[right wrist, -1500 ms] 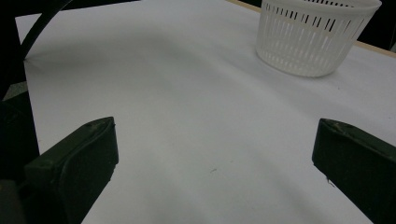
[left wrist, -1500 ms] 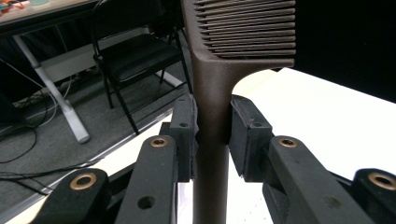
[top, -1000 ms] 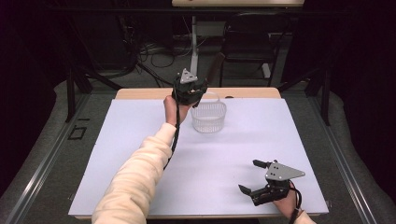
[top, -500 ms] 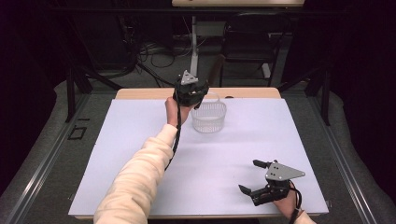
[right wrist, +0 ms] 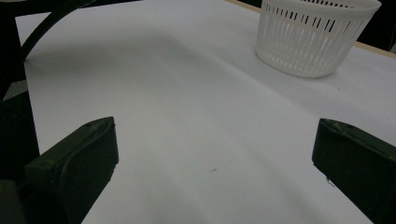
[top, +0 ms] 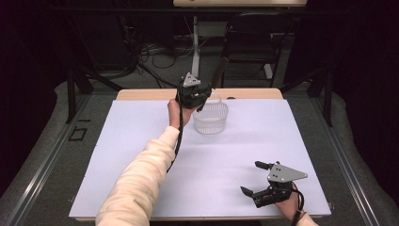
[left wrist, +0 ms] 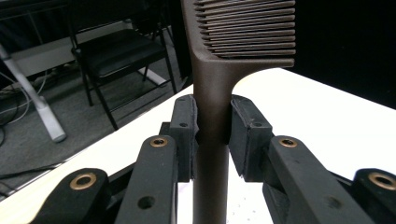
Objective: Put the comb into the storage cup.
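Observation:
My left gripper [top: 201, 97] is held up above the far middle of the table, just left of a white slotted basket [top: 210, 118]. It is shut on the handle of a dark brown comb [left wrist: 247, 28], whose teeth stick out past the pads [left wrist: 183, 126]. In the high view the comb [top: 219, 70] points up and to the right over the basket's rim. My right gripper [top: 251, 178] rests low near the front right of the white table sheet [top: 141, 155]. It stands open, and in its own view the right gripper [right wrist: 215, 154] has only bare sheet between its jaws, with the basket [right wrist: 317, 37] farther ahead.
A wooden table edge [top: 141, 94] shows beyond the sheet at the back. A black chair [top: 249, 42] and a desk leg [top: 195, 42] stand on the floor behind the table. The left sleeve [top: 141, 179] crosses the sheet from the front.

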The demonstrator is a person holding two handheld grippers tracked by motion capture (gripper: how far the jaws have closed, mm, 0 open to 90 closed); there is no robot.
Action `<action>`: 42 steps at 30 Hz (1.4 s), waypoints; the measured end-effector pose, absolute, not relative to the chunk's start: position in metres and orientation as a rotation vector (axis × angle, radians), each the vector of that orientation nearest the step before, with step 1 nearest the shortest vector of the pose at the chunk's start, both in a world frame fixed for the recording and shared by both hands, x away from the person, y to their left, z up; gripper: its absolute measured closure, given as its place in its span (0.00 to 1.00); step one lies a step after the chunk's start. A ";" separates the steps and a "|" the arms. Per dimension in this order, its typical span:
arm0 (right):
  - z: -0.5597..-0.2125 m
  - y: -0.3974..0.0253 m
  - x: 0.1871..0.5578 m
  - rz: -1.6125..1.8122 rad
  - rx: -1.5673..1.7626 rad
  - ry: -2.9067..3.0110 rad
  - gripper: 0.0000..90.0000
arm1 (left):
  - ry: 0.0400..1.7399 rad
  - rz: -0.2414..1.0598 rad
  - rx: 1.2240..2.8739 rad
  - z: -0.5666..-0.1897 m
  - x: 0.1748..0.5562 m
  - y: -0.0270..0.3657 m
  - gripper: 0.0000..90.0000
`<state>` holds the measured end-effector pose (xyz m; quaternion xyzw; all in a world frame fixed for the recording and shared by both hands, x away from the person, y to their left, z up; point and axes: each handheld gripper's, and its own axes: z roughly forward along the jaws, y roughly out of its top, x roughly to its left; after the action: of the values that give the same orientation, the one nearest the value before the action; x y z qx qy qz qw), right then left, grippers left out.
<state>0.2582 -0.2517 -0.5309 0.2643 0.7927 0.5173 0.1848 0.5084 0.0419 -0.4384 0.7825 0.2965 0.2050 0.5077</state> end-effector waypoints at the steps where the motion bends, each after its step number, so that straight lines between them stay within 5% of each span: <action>1: -0.531 -0.252 0.258 1.457 0.745 2.235 0.00 | 0.713 0.493 1.887 -0.439 0.508 0.042 0.80; 42: -0.531 -0.251 0.258 1.451 0.745 2.245 0.00 | 0.674 0.451 1.969 -0.450 0.511 0.041 0.80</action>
<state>0.2580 -0.2514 -0.5309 0.2639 0.7955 0.5140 0.1825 0.5106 0.0407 -0.4500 0.8087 0.2767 0.1853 0.4848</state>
